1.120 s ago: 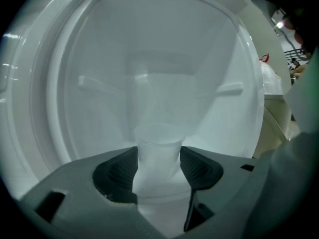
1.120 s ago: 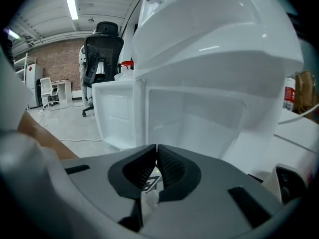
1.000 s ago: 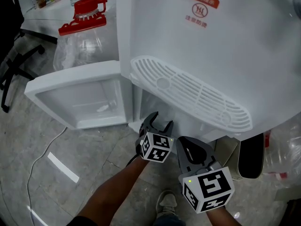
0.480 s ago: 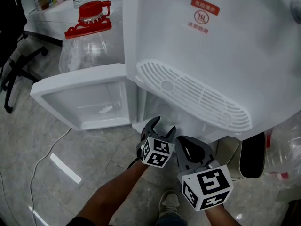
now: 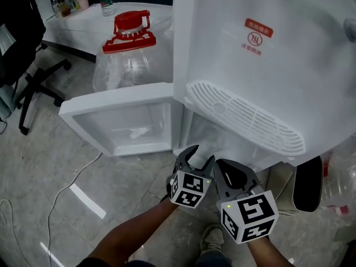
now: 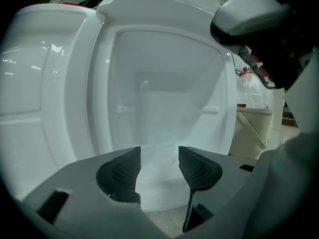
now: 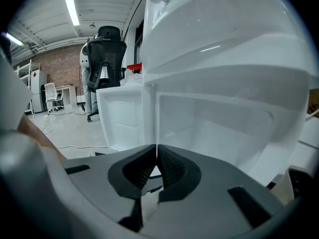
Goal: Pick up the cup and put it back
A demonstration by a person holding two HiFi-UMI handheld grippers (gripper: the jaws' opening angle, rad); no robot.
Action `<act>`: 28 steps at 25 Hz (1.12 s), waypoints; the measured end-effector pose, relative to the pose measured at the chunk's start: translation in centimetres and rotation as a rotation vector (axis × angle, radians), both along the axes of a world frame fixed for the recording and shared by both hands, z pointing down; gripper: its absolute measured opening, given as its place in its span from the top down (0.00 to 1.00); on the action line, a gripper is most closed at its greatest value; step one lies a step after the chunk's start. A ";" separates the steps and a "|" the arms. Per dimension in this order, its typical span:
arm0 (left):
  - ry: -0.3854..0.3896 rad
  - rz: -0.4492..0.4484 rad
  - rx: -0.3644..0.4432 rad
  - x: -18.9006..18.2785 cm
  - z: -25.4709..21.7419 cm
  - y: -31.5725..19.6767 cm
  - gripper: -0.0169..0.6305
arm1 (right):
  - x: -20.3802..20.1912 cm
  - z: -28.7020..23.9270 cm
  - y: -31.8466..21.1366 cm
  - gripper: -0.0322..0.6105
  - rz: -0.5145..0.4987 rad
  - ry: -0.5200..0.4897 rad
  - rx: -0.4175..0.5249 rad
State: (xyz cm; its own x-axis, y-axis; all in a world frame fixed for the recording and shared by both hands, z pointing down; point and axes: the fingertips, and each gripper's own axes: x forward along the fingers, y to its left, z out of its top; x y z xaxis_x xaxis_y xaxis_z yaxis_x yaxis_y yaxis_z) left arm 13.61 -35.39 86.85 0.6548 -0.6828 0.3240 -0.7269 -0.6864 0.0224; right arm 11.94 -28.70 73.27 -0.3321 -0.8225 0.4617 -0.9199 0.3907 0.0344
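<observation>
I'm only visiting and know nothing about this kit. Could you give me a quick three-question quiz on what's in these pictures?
1. True or false: the right gripper has its jaws together.
2. The cap on the big bottle is: A blue, B red, C green.
3. What sits between the jaws of the left gripper?
Key: 1 true. 2 B. 3 the clear cup; those jaws have just been closing on it.

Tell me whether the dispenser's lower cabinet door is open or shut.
Open: the cabinet door stands swung out from the dispenser, its recessed inner face showing.
</observation>
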 end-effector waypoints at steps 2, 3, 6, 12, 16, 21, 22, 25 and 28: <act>0.003 -0.010 0.009 -1.2 -1.1 0.4 0.64 | -0.6 -0.2 -0.1 0.91 -0.011 -0.004 0.006; 0.012 -0.017 0.010 -1.8 -1.7 0.7 0.66 | -1.0 -0.3 -0.1 0.91 -0.017 -0.004 0.011; 0.033 -0.021 0.017 -3.4 -3.5 1.4 0.67 | -2.1 -0.6 -0.3 0.91 -0.045 0.001 0.023; 0.032 -0.062 0.084 -6.9 -7.5 1.6 0.75 | -4.5 -1.1 -0.8 0.91 -0.108 -0.015 0.028; 0.034 -0.117 0.098 -9.7 -9.8 1.5 0.79 | -6.4 -1.9 -1.7 0.91 -0.151 -0.025 0.014; 0.039 -0.211 0.074 -13.5 -13.2 1.8 0.84 | -9.2 -4.3 -1.6 0.91 -0.236 -0.006 -0.028; 0.042 -0.224 0.067 -14.1 -14.0 2.0 0.85 | -9.6 -5.1 -1.5 0.91 -0.244 -0.010 -0.040; 0.043 -0.254 0.044 -15.3 -16.6 3.3 0.86 | -10.7 -7.3 -0.9 0.91 -0.268 -0.022 -0.079; 0.042 -0.284 0.023 -16.7 -19.9 4.6 0.88 | -11.8 -10.0 0.0 0.91 -0.288 -0.016 -0.105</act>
